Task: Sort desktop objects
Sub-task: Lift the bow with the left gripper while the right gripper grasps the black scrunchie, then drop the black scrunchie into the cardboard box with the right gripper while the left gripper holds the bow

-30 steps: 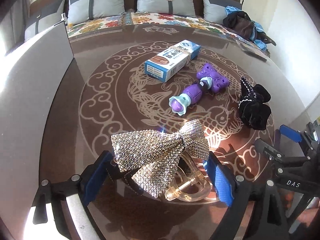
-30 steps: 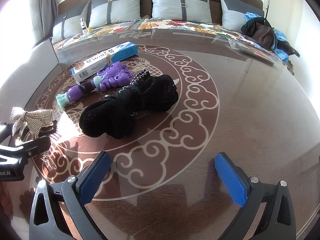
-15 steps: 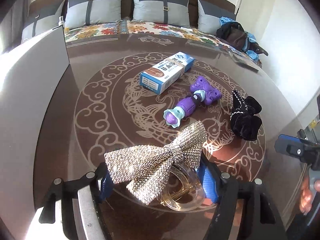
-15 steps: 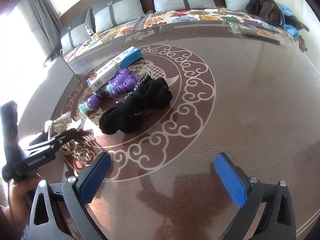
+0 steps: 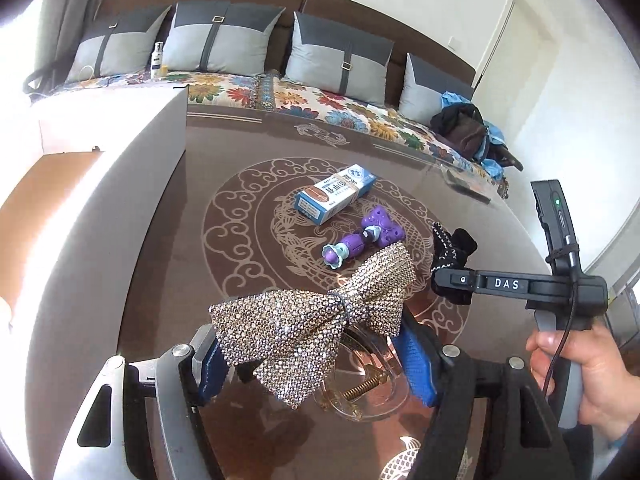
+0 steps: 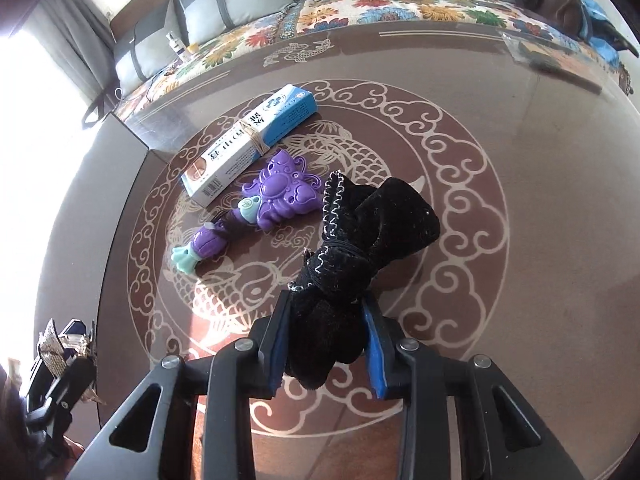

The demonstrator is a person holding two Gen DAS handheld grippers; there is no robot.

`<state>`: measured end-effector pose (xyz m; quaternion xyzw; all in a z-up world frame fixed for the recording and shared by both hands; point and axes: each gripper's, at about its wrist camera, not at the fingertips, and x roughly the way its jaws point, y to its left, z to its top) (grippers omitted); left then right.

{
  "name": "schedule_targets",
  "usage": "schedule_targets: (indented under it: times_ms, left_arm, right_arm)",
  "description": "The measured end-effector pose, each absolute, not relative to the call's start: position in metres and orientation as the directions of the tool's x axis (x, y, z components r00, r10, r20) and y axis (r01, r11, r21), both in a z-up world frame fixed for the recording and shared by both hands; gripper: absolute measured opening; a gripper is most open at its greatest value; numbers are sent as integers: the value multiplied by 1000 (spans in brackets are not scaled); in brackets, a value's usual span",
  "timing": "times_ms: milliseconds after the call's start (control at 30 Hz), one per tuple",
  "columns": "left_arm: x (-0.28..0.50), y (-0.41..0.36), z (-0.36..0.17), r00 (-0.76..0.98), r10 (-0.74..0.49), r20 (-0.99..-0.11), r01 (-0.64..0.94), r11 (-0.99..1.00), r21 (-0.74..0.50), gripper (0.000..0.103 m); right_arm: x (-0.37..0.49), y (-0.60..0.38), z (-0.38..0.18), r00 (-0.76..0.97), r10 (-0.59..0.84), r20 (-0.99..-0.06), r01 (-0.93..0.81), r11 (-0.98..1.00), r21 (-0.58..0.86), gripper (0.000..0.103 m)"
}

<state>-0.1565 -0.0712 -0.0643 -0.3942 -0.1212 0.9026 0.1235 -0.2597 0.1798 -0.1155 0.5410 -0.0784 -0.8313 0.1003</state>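
The round brown table (image 6: pixel 520 208), glossy and printed with pale cloud scrolls and a fish, is filling both views, with a floral-covered sofa (image 5: pixel 320 100) and grey cushions lying behind it. Since a second ago the right gripper (image 6: pixel 326 344) has gone from standing wide over bare tabletop to closing on the black velvet bow (image 6: pixel 352 264); its blue pads (image 6: pixel 376 356) are pressing on the soft, crumpled fabric, whose white zigzag stitching is showing along one edge. The left gripper (image 5: pixel 316 360) has narrowed as well and is gripping the rhinestone bow hair clip (image 5: pixel 316 320), a glittering studded bow on a clear plastic claw with a brass spring, now sitting higher above the tabletop than a second ago. In the left view the person's right hand (image 5: pixel 580 368) is clasping the dark handle of the other tool, newly in sight at the right edge. The blue and white cardboard box (image 6: pixel 252 144), long and rectangular with a rubber band round it, is lying where it was on the table, and just beside it the purple plastic butterfly toy (image 6: pixel 256 212) with its mint-green tip is resting unmoved.
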Motion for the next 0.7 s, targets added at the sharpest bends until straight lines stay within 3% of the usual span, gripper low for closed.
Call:
schedule_targets:
  times_ms: [167, 333, 500, 700]
  left_arm:
    - [-126, -112, -18, -713, 333, -617, -110, -922, -370, 70]
    - [-105, -189, 21, -770, 203, -605, -12, -952, -305, 70]
    - [-96, -274, 17, -739, 30, -673, 157, -964, -216, 70]
    - [-90, -334, -24, -637, -73, -767, 296, -942, -156, 71]
  right_arm:
    - [-225, 164, -67, -445, -299, -844, 215, -951, 223, 33]
    - [-197, 80, -3, -455, -448, -770, 435, -866, 246, 33]
    - [-168, -39, 25, -377, -588, -716, 616, -736, 280, 33]
    - [-145, -148, 11, -292, -620, -728, 715, -647, 265, 35]
